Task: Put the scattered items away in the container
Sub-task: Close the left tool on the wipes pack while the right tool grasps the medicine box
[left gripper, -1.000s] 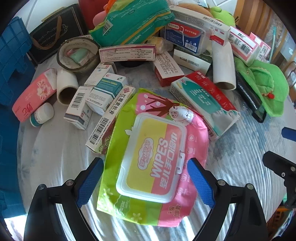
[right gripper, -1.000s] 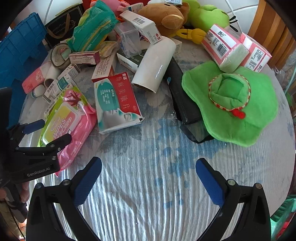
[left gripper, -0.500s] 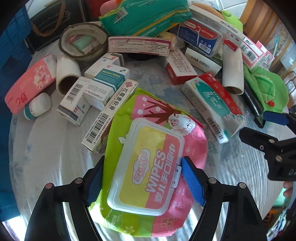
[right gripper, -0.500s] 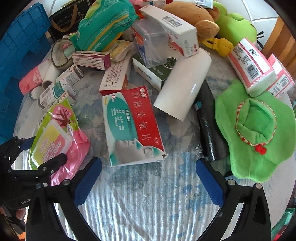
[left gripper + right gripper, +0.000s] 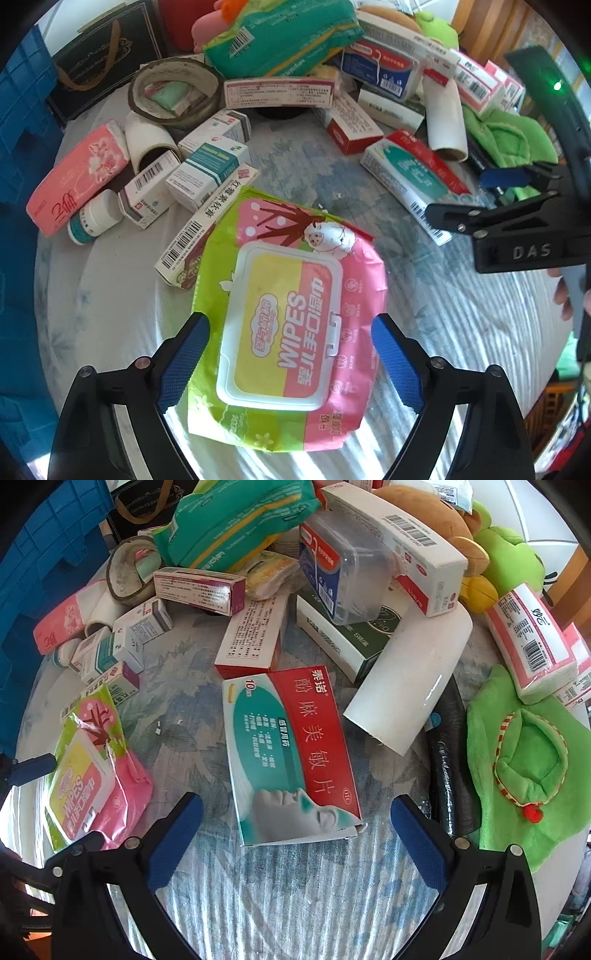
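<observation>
Blue-and-white patterned cloth covers the round table, bare along its near edge and left side while clutter fills the far half. From the left wrist view, the left gripper has its jaws spread wide on either side of the wipes pack, one blue pad just off each long edge; whether they touch it I cannot tell. The pack's far left corner overlaps a long barcode box. Open cloth lies to its left, reaching the pink tissue pack and small white bottle. The blue container stands at the table's left edge. The right gripper shows side-on at the right, over the near end of the red-and-teal medicine box.

From the right wrist view, the right gripper is wide open and empty, its pads flanking the near end of the medicine box with gaps on both sides. A white roll leans just right of the box, a black folded umbrella and green plush hat beyond it. Bare striped cloth runs below the box to the near edge. The wipes pack lies at the left, the container behind it
</observation>
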`<state>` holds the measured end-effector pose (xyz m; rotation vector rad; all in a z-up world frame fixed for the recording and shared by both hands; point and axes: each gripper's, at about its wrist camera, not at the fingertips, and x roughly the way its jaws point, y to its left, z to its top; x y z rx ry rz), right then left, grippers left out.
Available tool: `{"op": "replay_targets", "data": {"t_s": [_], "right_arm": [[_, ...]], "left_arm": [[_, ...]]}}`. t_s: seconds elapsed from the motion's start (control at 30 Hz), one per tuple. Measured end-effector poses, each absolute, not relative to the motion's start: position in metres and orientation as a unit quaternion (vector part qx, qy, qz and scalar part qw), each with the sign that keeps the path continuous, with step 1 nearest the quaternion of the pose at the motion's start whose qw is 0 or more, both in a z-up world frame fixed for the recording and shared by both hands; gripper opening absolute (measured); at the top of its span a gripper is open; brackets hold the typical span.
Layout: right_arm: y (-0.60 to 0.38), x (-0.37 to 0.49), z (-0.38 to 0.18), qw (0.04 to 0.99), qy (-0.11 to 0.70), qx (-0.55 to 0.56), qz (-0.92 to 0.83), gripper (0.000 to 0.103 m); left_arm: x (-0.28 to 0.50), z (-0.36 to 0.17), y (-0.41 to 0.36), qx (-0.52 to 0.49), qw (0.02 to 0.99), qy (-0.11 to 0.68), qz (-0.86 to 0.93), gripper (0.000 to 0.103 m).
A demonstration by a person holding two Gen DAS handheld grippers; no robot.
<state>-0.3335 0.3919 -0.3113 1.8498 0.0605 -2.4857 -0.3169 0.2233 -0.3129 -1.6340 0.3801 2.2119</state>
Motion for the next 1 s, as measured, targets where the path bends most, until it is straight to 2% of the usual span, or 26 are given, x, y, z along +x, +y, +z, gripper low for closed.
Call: {"op": "replay_targets", "data": {"t_s": [0.07, 0.43, 0.63, 0.7, 0.77, 1.0], "right_arm": [[0.394, -0.332, -0.31, 0.019, 0.02, 0.596, -0.802, 0.103], [0.374, -0.352, -0.329, 0.03, 0.036, 0.594, -0.803, 0.103], [0.371, -0.355, -0.342, 0.027, 0.021, 0.596, -0.802, 0.103], [0.373, -0.352, -0.339, 0.019, 0.022, 0.592, -0.805, 0.096], [0.376, -0.348, -0.334, 0.017, 0.02, 0.586, -0.81, 0.075], [0.384, -0.327, -0.334, 0.03, -0.003, 0.597, -0.801, 0.075]], "left_arm": [[-0.318, -0.32, 0.226, -0.582, 0.18, 0.137, 0.781, 0.103], [-0.335, -0.338, 0.223, -0.591, 0.187, 0.098, 0.779, 0.103], [-0.333, -0.337, 0.223, -0.591, 0.157, 0.078, 0.787, 0.103], [-0.332, -0.336, 0.222, -0.591, 0.147, 0.068, 0.791, 0.101], [-0.33, -0.333, 0.22, -0.591, 0.137, 0.059, 0.792, 0.096], [-0.328, -0.327, 0.216, -0.584, 0.115, 0.047, 0.802, 0.09]]}}
